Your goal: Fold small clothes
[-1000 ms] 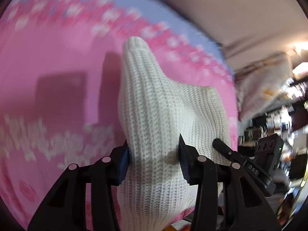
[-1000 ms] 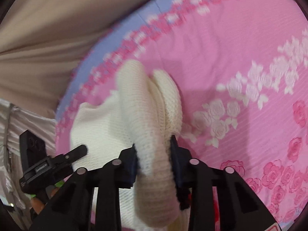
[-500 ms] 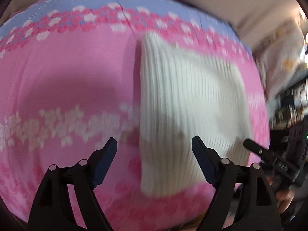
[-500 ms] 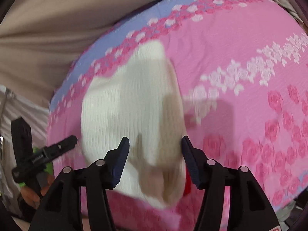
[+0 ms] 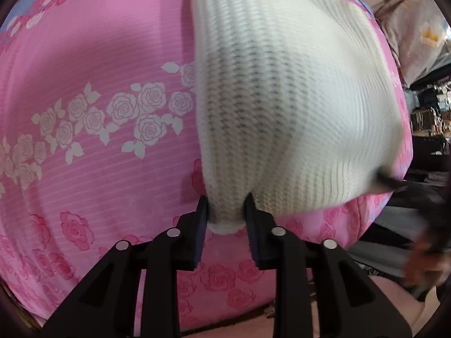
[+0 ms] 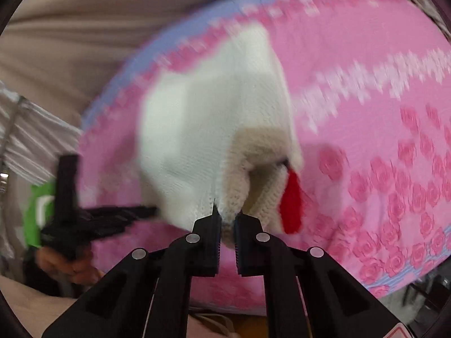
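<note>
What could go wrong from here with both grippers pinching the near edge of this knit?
The left gripper holds only a small bunch of the white knit garment, so it may slip free. The right gripper grips near loose inner layers and a red tag, which could bunch up and skew the fold.

- A bed carries everything, spread with a pink cover (image 5: 93, 42) printed with white and deeper pink roses.
- A pale blue band (image 6: 118, 84) edges the cover along its far side.
- A cream ribbed knit garment (image 5: 282, 98) lies directly on the cover, its near edge lifted.
- A red patch (image 6: 291, 205) shows at the garment's near right edge.
</note>
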`<state>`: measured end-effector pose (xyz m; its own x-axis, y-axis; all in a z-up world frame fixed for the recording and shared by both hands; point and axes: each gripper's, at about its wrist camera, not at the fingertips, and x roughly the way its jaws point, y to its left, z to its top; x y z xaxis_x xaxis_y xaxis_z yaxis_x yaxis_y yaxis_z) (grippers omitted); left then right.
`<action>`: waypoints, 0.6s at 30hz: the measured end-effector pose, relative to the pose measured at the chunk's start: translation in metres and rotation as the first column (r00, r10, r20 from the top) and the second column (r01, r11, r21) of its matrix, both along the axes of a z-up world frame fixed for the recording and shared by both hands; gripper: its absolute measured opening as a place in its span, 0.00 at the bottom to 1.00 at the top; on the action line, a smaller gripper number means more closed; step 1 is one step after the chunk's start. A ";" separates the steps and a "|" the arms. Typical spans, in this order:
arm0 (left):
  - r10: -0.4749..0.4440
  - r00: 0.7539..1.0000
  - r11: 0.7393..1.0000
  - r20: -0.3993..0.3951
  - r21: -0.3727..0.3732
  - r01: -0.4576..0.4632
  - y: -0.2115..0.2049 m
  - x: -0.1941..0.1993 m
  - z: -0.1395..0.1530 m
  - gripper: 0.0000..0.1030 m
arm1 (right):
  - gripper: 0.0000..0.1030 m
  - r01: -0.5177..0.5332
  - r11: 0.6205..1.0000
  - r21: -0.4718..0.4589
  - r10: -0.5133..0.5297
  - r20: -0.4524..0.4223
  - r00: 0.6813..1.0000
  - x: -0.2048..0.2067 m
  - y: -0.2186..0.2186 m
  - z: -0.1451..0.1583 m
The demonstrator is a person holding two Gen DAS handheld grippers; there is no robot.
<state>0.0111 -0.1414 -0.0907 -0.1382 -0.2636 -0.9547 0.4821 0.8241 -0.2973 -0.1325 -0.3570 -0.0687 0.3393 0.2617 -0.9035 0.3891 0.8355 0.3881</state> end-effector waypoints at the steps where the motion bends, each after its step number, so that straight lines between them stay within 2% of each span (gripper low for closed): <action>1: -0.002 1.000 1.000 0.005 0.008 0.002 -0.002 0.000 0.002 0.27 | 0.06 -0.003 1.000 -0.029 0.001 -0.067 0.998 -0.001 -0.003 -0.023; 2: -0.013 1.000 1.000 0.022 0.023 0.013 -0.004 -0.001 0.007 0.30 | 0.03 0.015 0.999 0.033 -0.013 -0.080 0.997 -0.007 -0.008 -0.047; 4: -0.039 0.992 0.999 0.116 0.036 0.035 -0.008 -0.003 0.029 0.31 | 0.06 0.083 0.992 0.099 -0.076 -0.068 0.995 -0.012 -0.020 -0.041; 5: -0.046 0.984 0.999 0.172 0.032 0.041 -0.010 -0.004 0.043 0.33 | 0.08 0.111 0.990 0.087 -0.107 -0.050 0.993 -0.014 -0.025 -0.024; 7: -0.043 0.954 0.999 0.297 -0.001 0.046 -0.015 -0.001 0.078 0.41 | 0.20 0.129 0.991 0.032 -0.129 -0.004 0.992 -0.015 -0.030 0.004; 8: -0.031 0.944 0.999 0.328 -0.025 0.042 -0.019 0.002 0.090 0.48 | 0.20 0.124 0.992 -0.008 -0.124 0.029 0.992 -0.012 -0.032 0.023; 9: -0.013 0.936 0.998 0.352 -0.055 0.035 -0.023 0.010 0.099 0.51 | 0.20 0.119 0.993 -0.026 -0.117 0.058 0.991 -0.008 -0.033 0.035; 11: 0.015 0.927 0.994 0.374 -0.102 0.026 -0.037 0.022 0.108 0.57 | 0.19 0.088 0.994 -0.064 -0.080 0.123 0.989 0.011 -0.032 0.060; 12: 0.022 0.924 0.995 0.381 -0.101 0.018 -0.048 0.030 0.106 0.57 | 0.17 0.067 0.994 -0.081 -0.054 0.147 0.988 0.022 -0.031 0.067; 14: 0.016 0.925 0.997 0.379 -0.076 0.014 -0.063 0.041 0.096 0.57 | 0.16 0.024 0.991 -0.130 0.001 0.187 0.982 0.050 -0.023 0.075; 16: 0.002 0.927 1.000 0.374 -0.016 0.004 -0.074 0.047 0.080 0.57 | 0.16 0.013 0.987 -0.160 0.013 0.164 0.986 0.069 -0.019 0.073; 18: 0.004 0.942 1.000 0.335 0.016 -0.010 -0.072 0.049 0.064 0.57 | 0.16 0.029 0.990 -0.140 -0.008 0.148 0.989 0.071 -0.021 0.071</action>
<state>0.0605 -0.2131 -0.0266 0.1917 -0.2461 -0.9501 0.5453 0.8316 -0.1054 -0.0619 -0.3784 0.0027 0.4745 0.1268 -0.8711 0.3530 0.8791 0.3202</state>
